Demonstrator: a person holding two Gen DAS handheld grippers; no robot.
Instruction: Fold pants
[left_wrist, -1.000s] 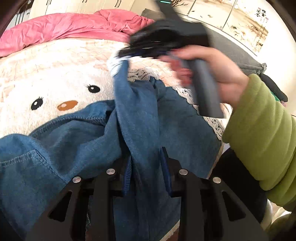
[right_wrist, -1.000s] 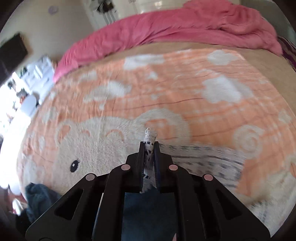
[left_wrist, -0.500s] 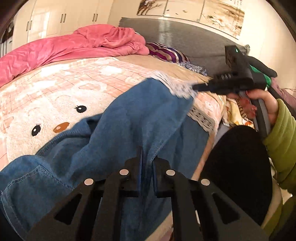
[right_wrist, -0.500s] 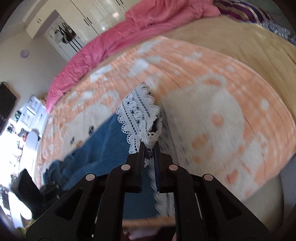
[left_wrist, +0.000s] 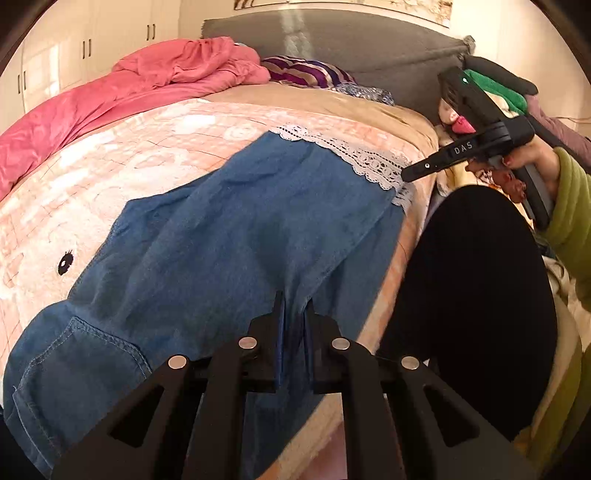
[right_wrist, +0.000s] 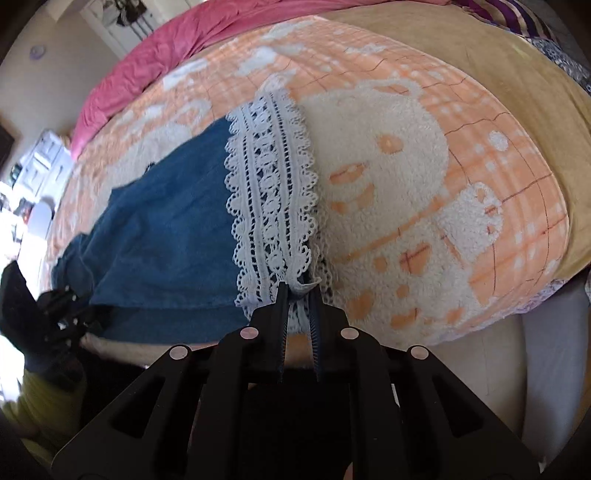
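Note:
Blue denim pants (left_wrist: 229, 236) with a white lace hem (left_wrist: 354, 155) lie spread across the cartoon blanket (left_wrist: 110, 177). My left gripper (left_wrist: 293, 299) is shut on a fold of denim at the pants' near edge. At the bed's right side, my right gripper (left_wrist: 406, 173) pinches the hem's corner. In the right wrist view the lace hem (right_wrist: 269, 177) runs away from my right gripper (right_wrist: 299, 291), which is shut on its near corner, with the denim (right_wrist: 166, 229) stretching left toward the left gripper (right_wrist: 62, 314).
A pink duvet (left_wrist: 129, 92) is bunched along the far side, with a striped pillow (left_wrist: 306, 70) by the grey headboard (left_wrist: 351, 40). The person's dark-clad leg (left_wrist: 476, 302) stands against the bed's edge, and a green sleeve (left_wrist: 569, 206) is at the right.
The right gripper carried the lace hem from above the bed out to its right edge, drawing the pant leg out flat. The left gripper's jaws closed on the denim.

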